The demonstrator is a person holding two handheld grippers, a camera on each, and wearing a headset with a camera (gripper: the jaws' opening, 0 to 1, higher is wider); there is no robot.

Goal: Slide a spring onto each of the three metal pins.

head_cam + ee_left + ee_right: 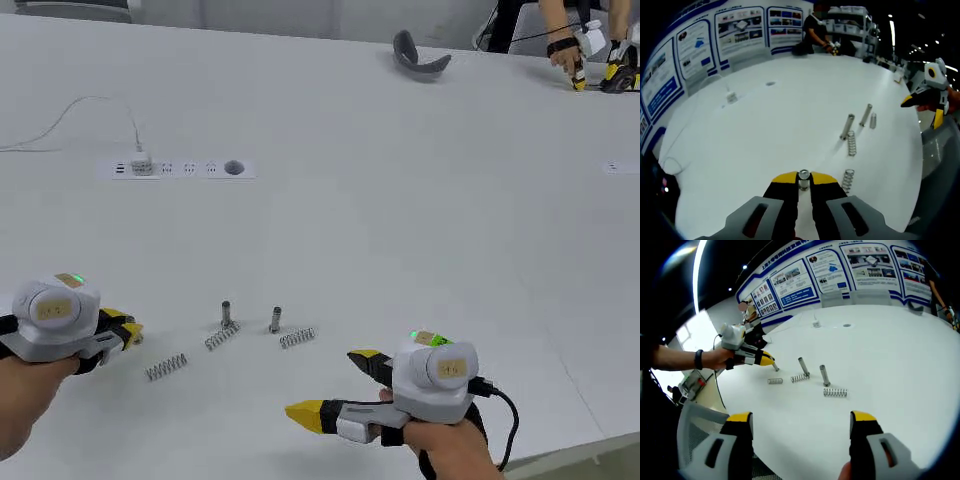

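L tool pinches one grey pin; R tool spread wide. Other 2 pins stand upright on white tabletop. 3 coil springs lie flat just beside them, none on a pin.

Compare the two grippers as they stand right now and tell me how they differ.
The left gripper has its fingers closed on a metal pin; the right gripper has its fingers spread wide with nothing between them. In the head view the left gripper sits to the left of the springs, while the right gripper sits to their right and nearer the person. Both have black fingers with yellow tips, and each is held in a hand over the white table.
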